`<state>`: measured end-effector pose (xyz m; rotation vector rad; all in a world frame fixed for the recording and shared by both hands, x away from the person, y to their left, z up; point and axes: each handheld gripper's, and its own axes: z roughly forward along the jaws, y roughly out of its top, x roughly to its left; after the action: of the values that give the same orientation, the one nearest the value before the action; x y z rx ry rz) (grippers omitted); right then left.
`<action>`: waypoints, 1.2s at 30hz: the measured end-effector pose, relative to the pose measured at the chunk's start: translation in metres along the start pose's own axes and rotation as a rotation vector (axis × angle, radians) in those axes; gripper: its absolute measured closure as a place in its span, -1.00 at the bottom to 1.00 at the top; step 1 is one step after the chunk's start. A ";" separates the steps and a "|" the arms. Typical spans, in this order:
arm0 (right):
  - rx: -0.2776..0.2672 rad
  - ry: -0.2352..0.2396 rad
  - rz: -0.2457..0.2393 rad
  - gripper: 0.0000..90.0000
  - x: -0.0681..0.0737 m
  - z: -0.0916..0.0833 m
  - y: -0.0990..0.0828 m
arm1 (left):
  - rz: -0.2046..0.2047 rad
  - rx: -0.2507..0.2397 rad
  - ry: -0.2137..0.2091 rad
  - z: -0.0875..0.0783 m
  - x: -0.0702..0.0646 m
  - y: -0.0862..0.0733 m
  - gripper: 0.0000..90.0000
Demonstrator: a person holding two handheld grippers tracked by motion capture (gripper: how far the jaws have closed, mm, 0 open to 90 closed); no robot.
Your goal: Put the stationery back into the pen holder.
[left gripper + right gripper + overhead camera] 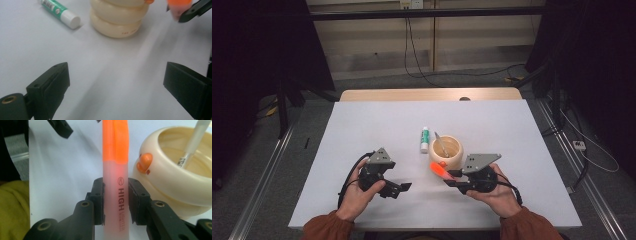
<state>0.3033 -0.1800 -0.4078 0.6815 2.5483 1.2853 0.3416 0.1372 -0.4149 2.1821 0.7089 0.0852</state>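
my right gripper [115,195] clamped on the orange highlighter [115,170] beside the cream holder [172,182], left gripper [115,82] fingers spread wide over bare surface [107,65], nothing between them

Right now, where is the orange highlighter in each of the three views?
High view: orange highlighter lies lower centre, in the right tool, just below the cream holder.
Left gripper view: top right corner, blurred, right of the holder.
Right gripper view: upright in the centre, clamped between the jaws.
Shared landmark: the cream holder.

highlighter [115,185]: translucent smooth plastic | pen pot [175,182]: glossy cream plastic | table [362,130]: matt white
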 end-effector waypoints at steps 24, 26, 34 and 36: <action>-0.273 -0.099 0.159 0.53 -0.027 -0.017 0.014 | -0.082 -0.124 0.112 -0.009 0.014 -0.031 -0.85; -0.294 -0.109 0.164 0.53 -0.031 -0.018 0.016 | -0.082 -0.127 0.111 -0.009 0.014 -0.031 -0.85; -0.354 -0.165 0.197 0.53 -0.047 -0.012 0.023 | -0.073 -0.123 0.121 -0.009 0.014 -0.031 -0.85; -0.369 -0.183 0.200 0.53 -0.051 -0.010 0.024 | -0.078 -0.125 0.118 -0.009 0.014 -0.032 -0.85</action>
<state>0.3514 -0.1993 -0.3836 0.9361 2.0630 1.6170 0.3367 0.1666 -0.4348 2.0404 0.8320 0.2141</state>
